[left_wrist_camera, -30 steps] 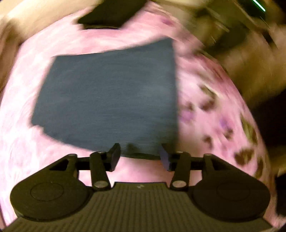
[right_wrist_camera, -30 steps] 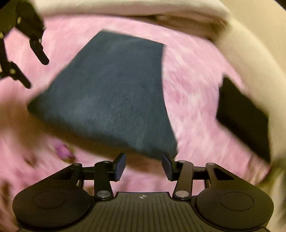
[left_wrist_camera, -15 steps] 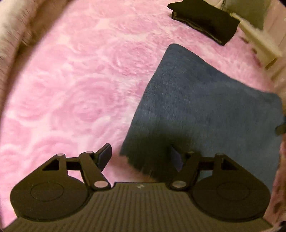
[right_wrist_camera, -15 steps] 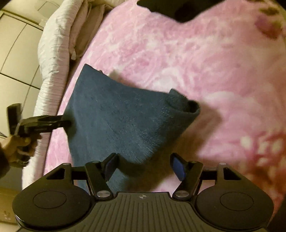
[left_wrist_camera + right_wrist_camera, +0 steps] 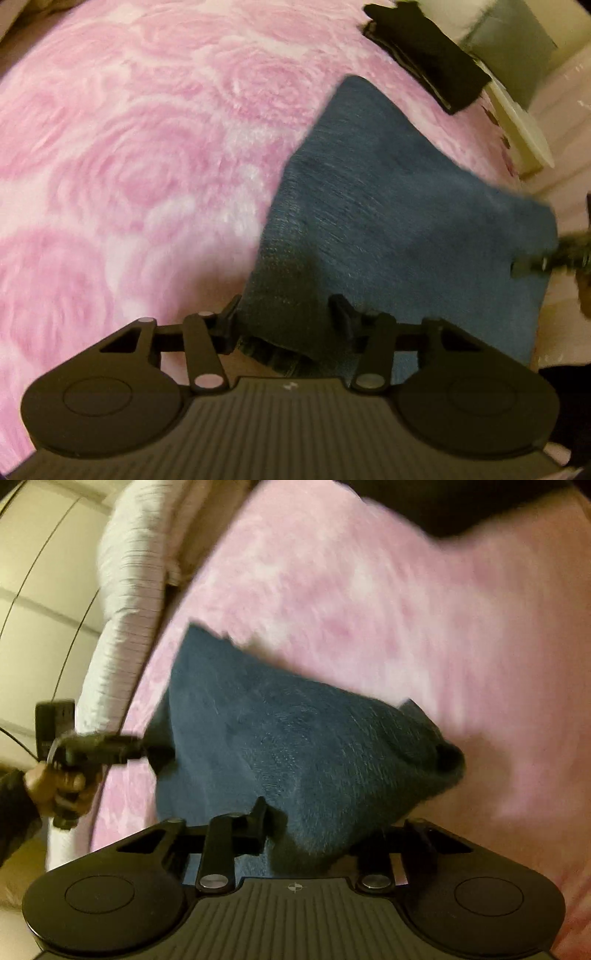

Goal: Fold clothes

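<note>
A dark blue folded cloth (image 5: 388, 221) lies on a pink rose-patterned blanket (image 5: 129, 166). My left gripper (image 5: 286, 314) is at the cloth's near corner. Its jaws are closing, the corner is bunched between them and lifted a little off the blanket. In the right wrist view the blue cloth (image 5: 295, 746) bulges up between the fingers of my right gripper (image 5: 314, 830). Those jaws are closing too, and the cloth hides the right finger. Each view shows the other gripper at the cloth's opposite edge: the right gripper (image 5: 524, 266) and the left gripper (image 5: 155, 751), held by a hand (image 5: 55, 786).
A folded black garment (image 5: 424, 51) lies on the blanket beyond the blue cloth. A white ribbed quilt (image 5: 125, 590) runs along the bed's edge, with pale wall panels behind it. A grey box (image 5: 517, 40) and pale furniture stand past the bed's far corner.
Both pairs of jaws have narrowed around the blue cloth since half a second ago. The cloth's gripped edges now bunch up and rise off the blanket. Earlier both grippers swung and rolled towards it.
</note>
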`<action>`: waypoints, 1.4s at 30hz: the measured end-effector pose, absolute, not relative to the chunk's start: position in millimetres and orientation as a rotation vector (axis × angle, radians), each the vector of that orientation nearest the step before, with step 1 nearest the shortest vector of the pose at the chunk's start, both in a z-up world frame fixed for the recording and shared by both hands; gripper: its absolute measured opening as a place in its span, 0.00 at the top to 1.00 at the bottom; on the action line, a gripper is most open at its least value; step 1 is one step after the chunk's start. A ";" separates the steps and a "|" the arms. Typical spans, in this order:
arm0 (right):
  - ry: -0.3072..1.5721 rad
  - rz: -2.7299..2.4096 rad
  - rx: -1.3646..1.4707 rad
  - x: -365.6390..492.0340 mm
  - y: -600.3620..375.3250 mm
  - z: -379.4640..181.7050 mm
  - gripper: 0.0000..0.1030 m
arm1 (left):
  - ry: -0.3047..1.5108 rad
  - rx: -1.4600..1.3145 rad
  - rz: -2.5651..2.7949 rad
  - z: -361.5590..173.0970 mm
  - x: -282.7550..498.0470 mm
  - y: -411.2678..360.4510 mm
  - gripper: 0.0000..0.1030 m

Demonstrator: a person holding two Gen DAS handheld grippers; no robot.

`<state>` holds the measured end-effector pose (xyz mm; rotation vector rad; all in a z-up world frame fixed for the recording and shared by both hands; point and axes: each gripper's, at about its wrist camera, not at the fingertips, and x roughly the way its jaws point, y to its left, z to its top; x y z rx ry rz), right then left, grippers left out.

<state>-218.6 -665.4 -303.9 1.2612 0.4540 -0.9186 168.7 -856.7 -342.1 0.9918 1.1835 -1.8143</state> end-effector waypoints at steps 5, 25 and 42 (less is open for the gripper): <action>0.496 -0.899 1.074 -232.4 -744.1 -279.7 0.77 | 1.284 0.786 -1.652 -342.8 146.9 -805.9 0.60; 0.762 -0.783 0.580 -173.7 -610.7 -256.4 0.50 | 0.161 1.338 -1.821 -293.2 43.6 -740.7 0.57; 1.032 -0.697 0.080 -130.7 -534.1 -299.6 0.45 | -0.158 1.522 -1.828 -348.4 34.5 -712.2 0.51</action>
